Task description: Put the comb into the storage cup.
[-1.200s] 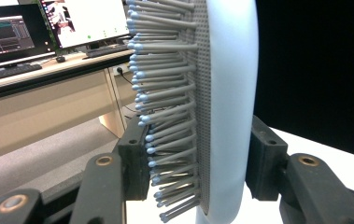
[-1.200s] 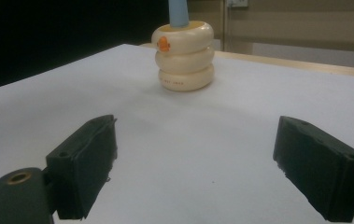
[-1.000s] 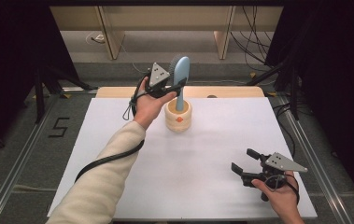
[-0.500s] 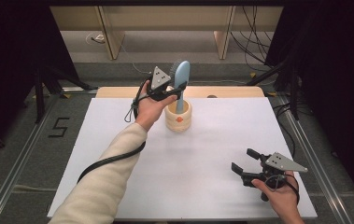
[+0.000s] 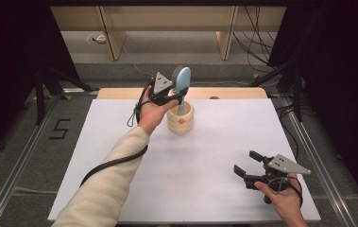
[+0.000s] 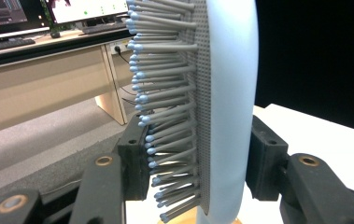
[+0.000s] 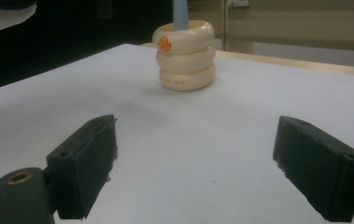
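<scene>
While the person's left hand [image 5: 152, 113] reaches to the upper middle of the high view, the left gripper [image 5: 175, 97] meets a light blue hairbrush [image 5: 182, 85] that stands upright in a cream ribbed holder [image 5: 180, 118]. The holder sits near the far edge of the white table [image 5: 205, 165], and the brush head rises above its rim, probably so that the gripper can take it from the side. In the lower right of the same view, the right gripper [image 5: 245, 165] rests low over the table in the right hand [image 5: 280, 196], well apart from the holder; its jaws stand open and hold nothing, and it seems only to wait.

In the left gripper view, the hairbrush [image 6: 228, 107] fills the centre, its grey bristles [image 6: 165, 107] pointing to the left of the frame. One jaw pad presses into the lower bristles and the other lies at the smooth back of the head, so the jaws look closed on the brush. The rim of the holder [image 6: 188, 218] shows at the bottom edge.

In the right gripper view, the holder [image 7: 186, 56] stands in the upper middle with a small orange mark on its top ring, and the blue handle [image 7: 180, 13] goes down into it. The two black jaws at the bottom corners are wide apart, with only bare table [image 7: 188, 154] between them.
</scene>
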Available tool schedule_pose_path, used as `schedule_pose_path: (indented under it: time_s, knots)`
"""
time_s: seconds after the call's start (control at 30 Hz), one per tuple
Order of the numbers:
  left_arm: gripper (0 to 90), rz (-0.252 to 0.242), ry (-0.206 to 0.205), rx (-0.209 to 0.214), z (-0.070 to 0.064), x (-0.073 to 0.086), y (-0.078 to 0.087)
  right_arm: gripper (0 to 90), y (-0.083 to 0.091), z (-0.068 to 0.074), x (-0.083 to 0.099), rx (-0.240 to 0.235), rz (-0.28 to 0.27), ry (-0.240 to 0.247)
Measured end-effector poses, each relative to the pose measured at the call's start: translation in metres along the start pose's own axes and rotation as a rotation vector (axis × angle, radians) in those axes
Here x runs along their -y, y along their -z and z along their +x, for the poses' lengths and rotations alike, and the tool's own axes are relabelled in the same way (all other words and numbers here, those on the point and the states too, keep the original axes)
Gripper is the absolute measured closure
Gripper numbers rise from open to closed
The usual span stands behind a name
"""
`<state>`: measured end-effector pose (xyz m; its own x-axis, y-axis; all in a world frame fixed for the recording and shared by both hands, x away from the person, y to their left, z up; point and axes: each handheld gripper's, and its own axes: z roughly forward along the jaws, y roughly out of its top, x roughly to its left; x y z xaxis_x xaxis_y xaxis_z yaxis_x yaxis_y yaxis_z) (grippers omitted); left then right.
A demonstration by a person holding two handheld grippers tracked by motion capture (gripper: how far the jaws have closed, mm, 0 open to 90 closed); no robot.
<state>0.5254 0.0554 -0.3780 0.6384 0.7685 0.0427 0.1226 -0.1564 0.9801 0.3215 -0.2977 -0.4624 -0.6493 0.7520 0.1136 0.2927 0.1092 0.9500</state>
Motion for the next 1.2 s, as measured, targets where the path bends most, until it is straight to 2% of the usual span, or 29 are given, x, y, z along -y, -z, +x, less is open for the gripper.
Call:
schedule_pose_path:
  time_s: [1.2]
  knots:
    - [49.9,0.03,0.012,-0.002,0.001,0.024,-0.007,14.6,-0.001,0.0,0.0,-0.005,0.0,0.002]
